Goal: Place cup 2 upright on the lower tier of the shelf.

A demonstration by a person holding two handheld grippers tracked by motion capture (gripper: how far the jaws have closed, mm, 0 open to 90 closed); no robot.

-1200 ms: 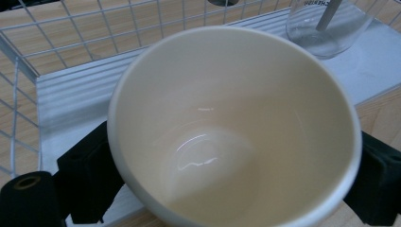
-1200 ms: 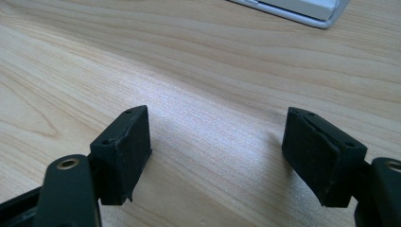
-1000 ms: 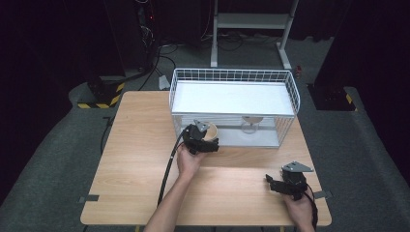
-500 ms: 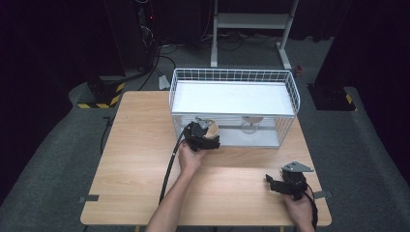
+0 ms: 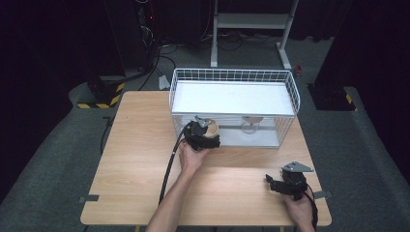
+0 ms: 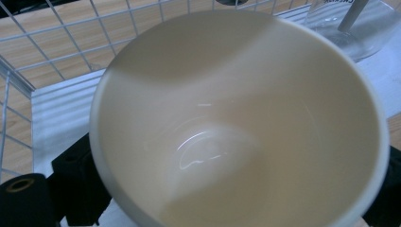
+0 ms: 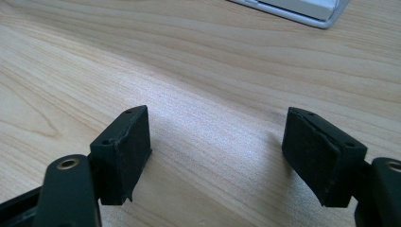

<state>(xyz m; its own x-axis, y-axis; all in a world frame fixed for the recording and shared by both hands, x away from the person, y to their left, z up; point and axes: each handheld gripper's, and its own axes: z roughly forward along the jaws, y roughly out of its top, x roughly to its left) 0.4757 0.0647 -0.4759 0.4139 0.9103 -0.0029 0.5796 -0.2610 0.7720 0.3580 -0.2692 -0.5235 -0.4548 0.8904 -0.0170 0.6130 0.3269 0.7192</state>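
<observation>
On the pale wooden table (image 5: 145, 159), your left gripper (image 5: 202, 137) clamps a cream ceramic cup (image 6: 239, 123) at the white wire basket's (image 5: 290, 89) lower front opening. Your right gripper (image 7: 215, 156) rests near the table's front right corner, jaws spread wide, gripping nothing.

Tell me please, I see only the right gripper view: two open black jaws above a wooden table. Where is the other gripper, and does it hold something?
Observer: The left gripper is at the front of a white wire basket on the table's far side, and it holds a cream cup.
Operator: Is the cup empty?
Observer: Yes. The left gripper view looks straight into it and the inside is bare.
Operator: Is anything else near the basket?
Observer: A clear glass stands on the lower level of the basket, to the right of the cup.
Operator: And my gripper?
Observer: The right gripper is near the table's front right corner, holding nothing.
</observation>
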